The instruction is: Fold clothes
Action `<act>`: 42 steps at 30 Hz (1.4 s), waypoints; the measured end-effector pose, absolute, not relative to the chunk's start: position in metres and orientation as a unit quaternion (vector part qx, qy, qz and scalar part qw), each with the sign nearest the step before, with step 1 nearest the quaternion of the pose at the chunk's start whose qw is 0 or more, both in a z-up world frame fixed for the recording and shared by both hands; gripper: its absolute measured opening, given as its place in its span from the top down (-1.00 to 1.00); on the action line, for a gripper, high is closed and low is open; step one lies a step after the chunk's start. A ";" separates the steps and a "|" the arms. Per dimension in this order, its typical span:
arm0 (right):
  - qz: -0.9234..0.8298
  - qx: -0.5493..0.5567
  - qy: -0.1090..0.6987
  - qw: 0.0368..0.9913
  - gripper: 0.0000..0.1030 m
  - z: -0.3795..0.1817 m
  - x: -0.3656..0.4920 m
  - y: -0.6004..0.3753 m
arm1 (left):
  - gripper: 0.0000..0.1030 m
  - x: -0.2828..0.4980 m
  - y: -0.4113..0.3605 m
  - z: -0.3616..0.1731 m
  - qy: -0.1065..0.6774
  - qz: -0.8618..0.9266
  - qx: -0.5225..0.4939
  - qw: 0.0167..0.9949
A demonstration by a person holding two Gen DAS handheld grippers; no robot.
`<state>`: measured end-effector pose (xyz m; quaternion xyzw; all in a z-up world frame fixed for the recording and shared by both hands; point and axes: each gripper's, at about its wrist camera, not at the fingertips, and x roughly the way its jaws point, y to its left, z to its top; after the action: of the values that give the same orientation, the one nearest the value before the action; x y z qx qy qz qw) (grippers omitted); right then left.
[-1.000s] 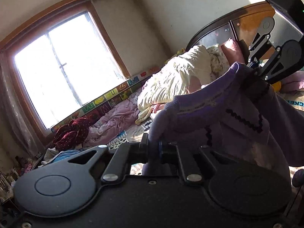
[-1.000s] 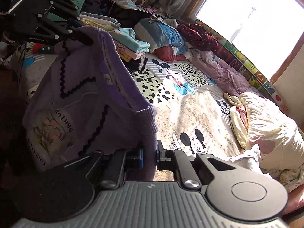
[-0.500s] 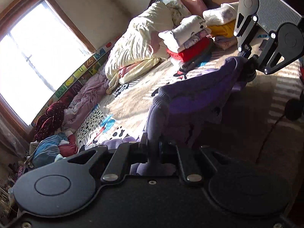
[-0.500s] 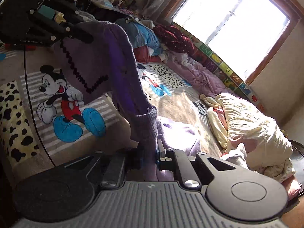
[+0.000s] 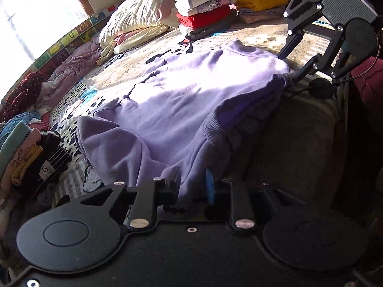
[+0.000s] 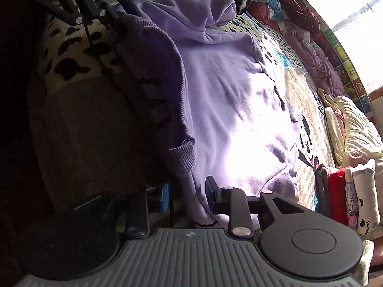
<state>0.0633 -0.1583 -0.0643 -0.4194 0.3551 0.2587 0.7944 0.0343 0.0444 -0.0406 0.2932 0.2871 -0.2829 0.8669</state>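
**Purple sweatshirt laid out on the bed, both grippers at its near hem**

Left gripper (image 5: 191,186): its 2 fingers stand partly apart, with a fold of the purple sweatshirt (image 5: 191,91) lying between them; the cloth looks slack in the gap, so the hold appears loosened rather than tight. Right gripper (image 6: 186,196): likewise partly open, with the ribbed hem corner (image 6: 184,153) hanging down between its fingers. In the left wrist view the right gripper (image 5: 290,63) sits at the far hem corner, its tips at the cloth.

The sweatshirt lies spread across the cartoon-print blanket (image 5: 258,38), plain side up, hem toward the bed edge and sleeves toward the window side. One sleeve (image 6: 203,9) is bunched and doubled over near the left gripper (image 6: 119,16). The near hem is rolled over, showing a darker inner face.

Around it: 2 stacks of folded clothes (image 5: 208,7) beyond the garment, and another stack (image 5: 26,148) to the left gripper's side.

Risks, as judged from this layout:
1. The rolled hem and bunched sleeve could be trapped in any fold, giving a lumpy, uneven result.
2. With the hem at the bed edge, slack cloth may slide off.
3. A wide sweep could knock the neighbouring stacks.
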 end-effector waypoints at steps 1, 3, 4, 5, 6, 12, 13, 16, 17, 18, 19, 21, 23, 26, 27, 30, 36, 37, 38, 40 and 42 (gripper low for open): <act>0.263 -0.404 0.353 0.802 0.30 -0.053 0.061 -0.166 | 0.52 0.029 0.053 -0.030 0.286 -0.285 0.268 0.875; 0.273 -0.365 0.353 0.817 0.27 -0.029 0.057 -0.182 | 0.41 0.017 0.069 -0.009 0.284 -0.297 0.219 0.885; 0.280 -0.346 0.352 0.823 0.27 -0.017 0.054 -0.190 | 0.31 0.009 0.078 0.001 0.278 -0.300 0.197 0.891; 0.288 -0.326 0.352 0.829 0.25 -0.005 0.050 -0.198 | 0.26 0.003 0.086 0.013 0.276 -0.301 0.173 0.896; 0.295 -0.304 0.351 0.835 0.22 0.009 0.046 -0.207 | 0.26 -0.003 0.094 0.024 0.274 -0.301 0.148 0.901; 0.345 -0.151 0.338 0.862 0.02 0.086 0.014 -0.263 | -0.15 -0.044 0.127 0.079 0.251 -0.304 0.048 0.918; 0.344 -0.143 0.328 0.868 -0.09 0.093 0.008 -0.269 | -0.25 -0.050 0.125 0.081 0.244 -0.301 0.048 0.921; 0.315 -0.195 0.310 0.876 -0.37 0.084 0.001 -0.260 | -0.29 -0.049 0.093 0.055 0.246 -0.277 0.117 0.922; 0.307 -0.213 0.308 0.875 -0.37 0.075 0.004 -0.253 | -0.29 -0.042 0.075 0.034 0.250 -0.261 0.147 0.921; 0.301 -0.227 0.309 0.873 -0.36 0.062 0.009 -0.245 | -0.29 -0.037 0.062 0.016 0.250 -0.253 0.171 0.919; 0.296 -0.241 0.310 0.871 -0.36 0.049 0.015 -0.238 | -0.29 -0.030 0.050 -0.001 0.250 -0.247 0.193 0.916; 0.285 -0.269 0.311 0.866 -0.31 0.023 0.025 -0.222 | -0.29 -0.013 0.024 -0.038 0.251 -0.226 0.246 0.909; 0.274 -0.297 0.313 0.860 -0.27 -0.003 0.036 -0.206 | -0.29 0.001 0.011 -0.055 0.250 -0.224 0.271 0.902; 0.257 -0.339 0.314 0.849 -0.23 -0.043 0.052 -0.182 | -0.29 0.024 -0.002 -0.069 0.252 -0.228 0.296 0.893; 0.251 -0.352 0.315 0.845 -0.20 -0.056 0.058 -0.174 | -0.29 0.031 -0.005 -0.071 0.252 -0.227 0.311 0.888; 0.240 -0.382 0.323 0.832 0.12 -0.087 0.077 -0.156 | -0.03 0.053 -0.007 -0.079 0.271 -0.239 0.344 0.867; 0.262 -0.327 0.375 0.827 0.75 -0.064 0.134 -0.168 | 0.78 0.117 -0.006 -0.058 0.286 -0.230 0.342 0.865; 0.247 -0.325 0.364 0.837 0.75 -0.054 0.145 -0.170 | 0.79 0.119 -0.005 -0.036 0.242 -0.193 0.332 0.891; 0.231 -0.313 0.343 0.855 0.75 -0.039 0.153 -0.172 | 0.79 0.112 -0.001 -0.008 0.180 -0.167 0.309 0.919; 0.204 -0.280 0.282 0.894 0.76 -0.005 0.152 -0.179 | 0.81 0.095 0.006 0.018 0.108 -0.154 0.291 0.938; 0.203 -0.270 0.223 0.914 0.73 0.016 0.130 -0.182 | 0.80 0.082 0.005 0.008 0.099 -0.169 0.329 0.924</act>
<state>0.1296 -0.1824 0.0163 -0.2703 0.2235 0.2031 0.9142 0.0823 0.0053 0.0076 0.3291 0.0991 -0.1690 0.9238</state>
